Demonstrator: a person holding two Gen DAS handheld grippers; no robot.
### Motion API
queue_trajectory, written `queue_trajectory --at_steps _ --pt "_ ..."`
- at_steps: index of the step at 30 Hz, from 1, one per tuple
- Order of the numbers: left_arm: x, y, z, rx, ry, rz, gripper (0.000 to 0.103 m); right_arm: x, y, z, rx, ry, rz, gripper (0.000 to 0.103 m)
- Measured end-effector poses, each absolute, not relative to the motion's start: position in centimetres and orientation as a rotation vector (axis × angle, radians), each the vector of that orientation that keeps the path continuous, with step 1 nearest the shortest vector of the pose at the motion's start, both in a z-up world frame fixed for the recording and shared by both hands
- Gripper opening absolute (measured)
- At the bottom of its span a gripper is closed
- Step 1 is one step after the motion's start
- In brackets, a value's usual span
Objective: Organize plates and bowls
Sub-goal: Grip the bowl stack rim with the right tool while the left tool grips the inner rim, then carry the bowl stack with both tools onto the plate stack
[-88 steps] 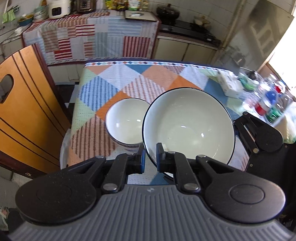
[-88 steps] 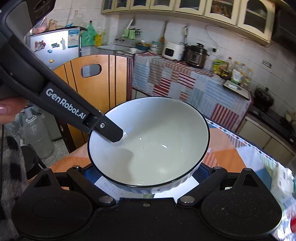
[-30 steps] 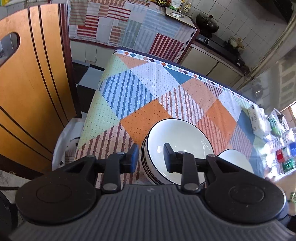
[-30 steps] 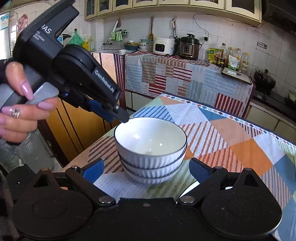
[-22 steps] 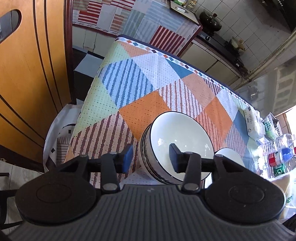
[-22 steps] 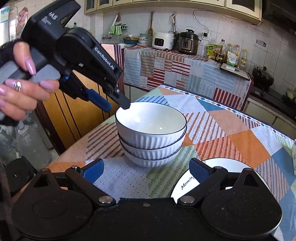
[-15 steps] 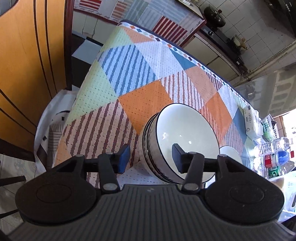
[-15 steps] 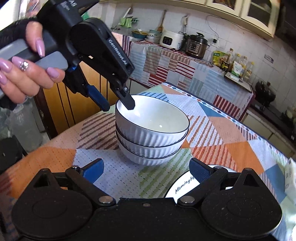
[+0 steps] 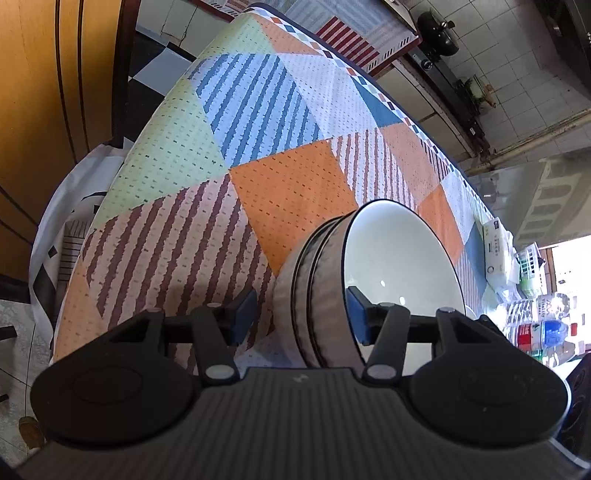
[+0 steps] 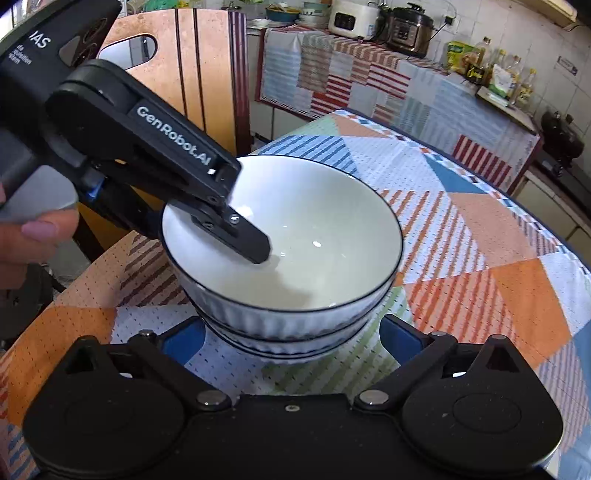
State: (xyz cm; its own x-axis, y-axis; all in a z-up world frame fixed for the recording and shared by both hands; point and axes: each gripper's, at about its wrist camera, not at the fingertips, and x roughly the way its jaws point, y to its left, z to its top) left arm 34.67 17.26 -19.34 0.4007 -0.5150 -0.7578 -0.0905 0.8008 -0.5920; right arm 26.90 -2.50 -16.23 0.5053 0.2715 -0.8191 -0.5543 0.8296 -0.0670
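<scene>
A stack of three white ribbed bowls with dark rims (image 10: 314, 236) stands on the patchwork tablecloth (image 10: 480, 236). My left gripper (image 9: 299, 317) is open and straddles the stack's near wall (image 9: 321, 280). One of its fingers (image 10: 251, 247) reaches down inside the top bowl and the other stays outside, with a gap to the wall. My right gripper (image 10: 291, 343) is wide open, low at the stack's base, its blue pads on either side without touching.
A wooden chair back (image 10: 184, 74) stands close beyond the table's left edge. A hand (image 10: 33, 229) holds the left gripper. A tissue pack (image 9: 496, 243) and bottles (image 9: 543, 325) sit at the far right. A counter with cookers (image 10: 354, 16) runs behind.
Both grippers came down toward the bowl stack. The left jaws widened and one finger dropped inside the top bowl. The right gripper moved in until the stack sat between its fingers, hiding the white plate.
</scene>
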Motion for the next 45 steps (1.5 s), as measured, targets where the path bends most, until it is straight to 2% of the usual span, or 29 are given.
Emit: queue_trajectory --at_steps 5,14,26,45 --pt "34.9 16.9 -19.8 -0.631 1.135 -0.315 0.044 27.5 -1.7 -17.1 -0.368 0.930 0.518 0.103" --pt "35.0 16.9 -19.8 -0.640 1.134 -0.310 0.044 28.4 -1.5 -17.8 -0.347 0.965 0.531 0.103" --pt "33.5 16.3 -18.3 -0.553 1.108 -0.289 0.047 27.1 -1.7 -17.4 -0.280 0.908 0.535 0.103" --pt "26.7 12.4 -9.5 -0.348 0.976 -0.457 0.047 19.0 -5.2 -12.3 -0.155 0.693 0.419 0.103"
